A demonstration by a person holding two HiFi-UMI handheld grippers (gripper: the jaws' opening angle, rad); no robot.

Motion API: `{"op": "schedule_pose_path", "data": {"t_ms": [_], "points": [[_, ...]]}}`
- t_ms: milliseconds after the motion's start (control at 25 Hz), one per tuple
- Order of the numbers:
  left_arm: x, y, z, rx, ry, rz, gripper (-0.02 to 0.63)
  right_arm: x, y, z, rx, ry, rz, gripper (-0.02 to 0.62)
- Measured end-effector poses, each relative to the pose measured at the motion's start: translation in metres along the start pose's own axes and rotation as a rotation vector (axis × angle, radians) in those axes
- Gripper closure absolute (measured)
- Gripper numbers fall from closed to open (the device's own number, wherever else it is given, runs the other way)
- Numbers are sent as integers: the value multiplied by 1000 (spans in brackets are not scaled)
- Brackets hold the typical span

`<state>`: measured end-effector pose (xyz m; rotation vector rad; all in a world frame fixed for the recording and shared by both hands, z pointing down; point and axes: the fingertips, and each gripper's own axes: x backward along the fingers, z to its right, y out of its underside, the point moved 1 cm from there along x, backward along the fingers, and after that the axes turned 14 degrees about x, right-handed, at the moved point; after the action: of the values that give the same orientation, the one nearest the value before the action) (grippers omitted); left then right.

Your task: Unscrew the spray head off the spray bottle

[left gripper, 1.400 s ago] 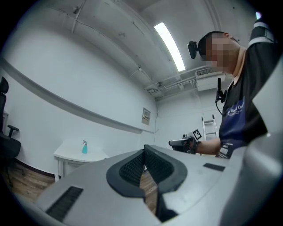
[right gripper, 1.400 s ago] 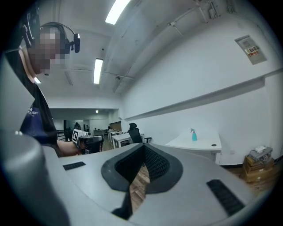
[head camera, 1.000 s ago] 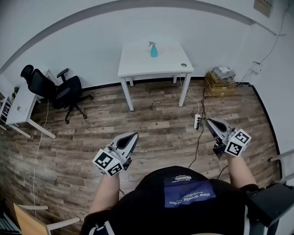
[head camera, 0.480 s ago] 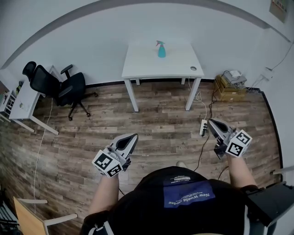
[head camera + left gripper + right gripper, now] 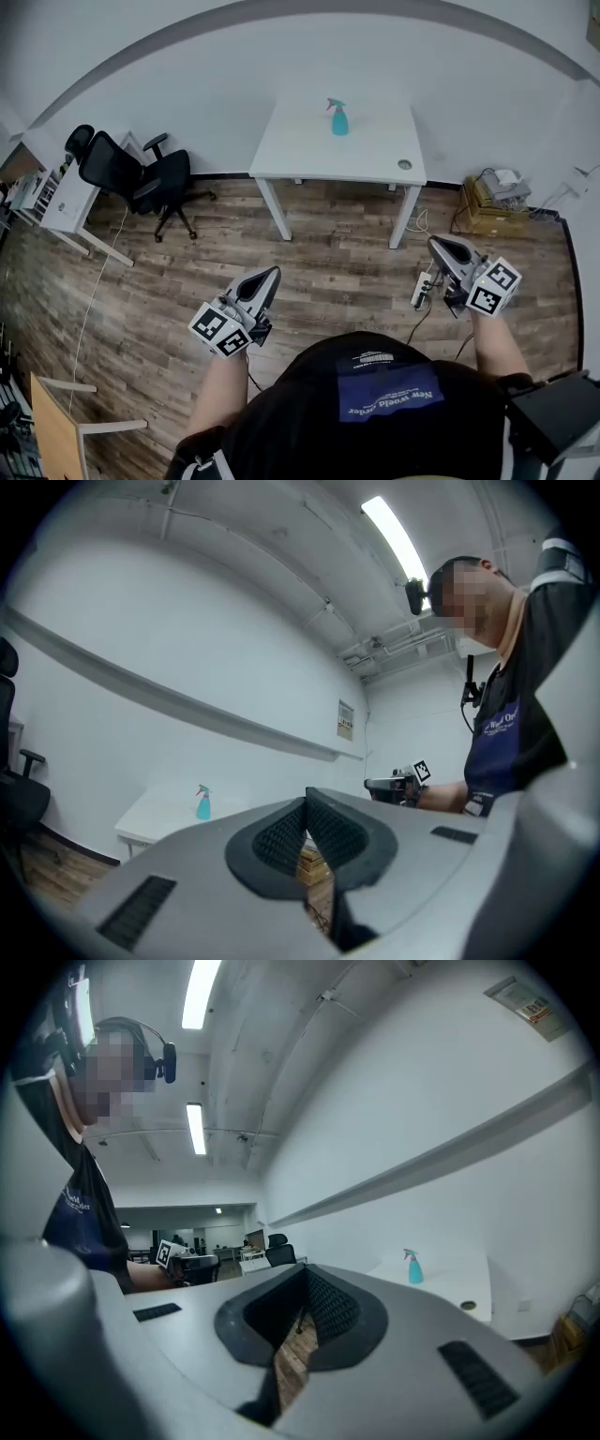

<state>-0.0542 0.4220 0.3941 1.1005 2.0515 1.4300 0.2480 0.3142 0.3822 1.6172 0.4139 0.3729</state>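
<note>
Approach phase, looks like: small teal plastic spray bottle (image 5: 339, 122) stands on the white rectangular table (image 5: 300, 155), well apart from left tongs (image 5: 267, 277) and right tongs (image 5: 441, 246), both closed and empty; next: walk in, open, grip body and head.

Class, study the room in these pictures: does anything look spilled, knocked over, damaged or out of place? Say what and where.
Nothing much stands out. The spray bottle stands upright on the white table, spray head on, with no spill. Only a power strip and its cable lie loose on the floor near the table.
</note>
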Motion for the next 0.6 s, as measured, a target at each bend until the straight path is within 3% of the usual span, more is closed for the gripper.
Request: {"op": "schedule_pose_path", "data": {"t_ms": [280, 600], "points": [[-52, 4, -22, 19, -25, -36, 603, -11, 21, 57, -28, -22, -25, 604], [-87, -11, -91, 27, 56, -36, 603, -59, 32, 87, -13, 48, -64, 604]]}}
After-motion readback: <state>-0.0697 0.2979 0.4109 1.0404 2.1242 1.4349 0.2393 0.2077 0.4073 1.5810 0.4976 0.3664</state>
